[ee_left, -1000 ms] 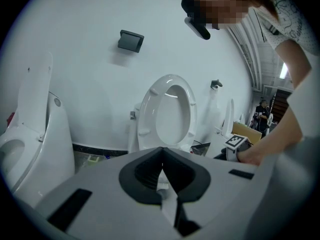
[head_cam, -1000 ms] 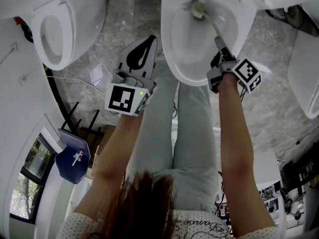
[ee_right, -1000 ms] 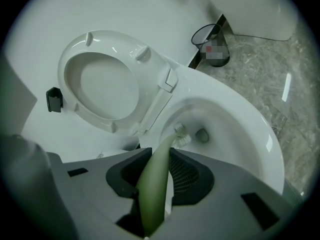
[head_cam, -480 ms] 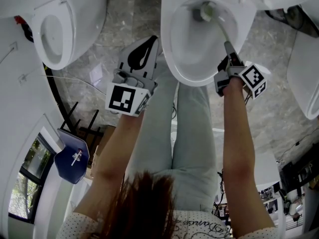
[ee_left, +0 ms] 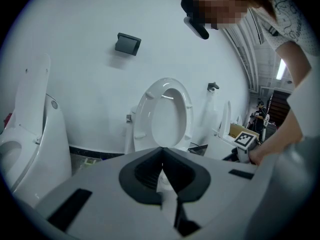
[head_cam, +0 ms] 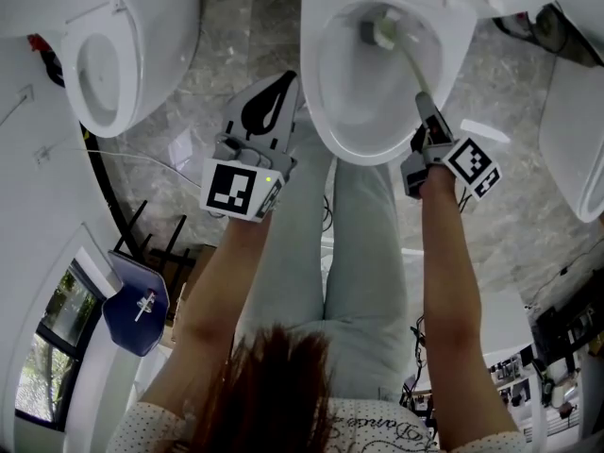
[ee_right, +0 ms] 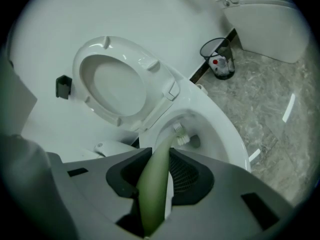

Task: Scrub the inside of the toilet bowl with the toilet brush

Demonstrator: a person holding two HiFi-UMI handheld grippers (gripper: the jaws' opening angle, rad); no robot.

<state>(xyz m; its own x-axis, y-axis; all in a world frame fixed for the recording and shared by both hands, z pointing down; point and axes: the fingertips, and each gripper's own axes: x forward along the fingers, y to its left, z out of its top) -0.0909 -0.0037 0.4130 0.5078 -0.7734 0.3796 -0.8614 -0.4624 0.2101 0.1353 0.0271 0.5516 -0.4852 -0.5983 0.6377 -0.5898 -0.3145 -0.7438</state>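
The white toilet bowl [head_cam: 332, 111] lies open at the top middle of the head view. A toilet brush with a pale green handle [ee_right: 155, 184] reaches down into it. Its bristle head [head_cam: 381, 30] rests against the far inner wall near the drain, and the same brush head [ee_right: 181, 134] shows in the right gripper view. My right gripper [head_cam: 427, 111] is shut on the handle at the bowl's right rim. My left gripper [head_cam: 280, 85] hangs shut and empty left of the bowl, above the floor. In its own view the left gripper [ee_left: 162, 170] faces another toilet.
The bowl's seat and lid [ee_right: 115, 84] stand raised. A second toilet [head_cam: 104, 45] stands to the left and a third fixture [head_cam: 576, 130] to the right. A wire bin [ee_right: 218, 59] sits by the wall. The person's legs [head_cam: 359, 253] stand on the marbled floor [head_cam: 514, 196].
The brush head swung right across the bowl's far wall, then came back a little left and lower. My right gripper followed it. The left gripper stayed still.
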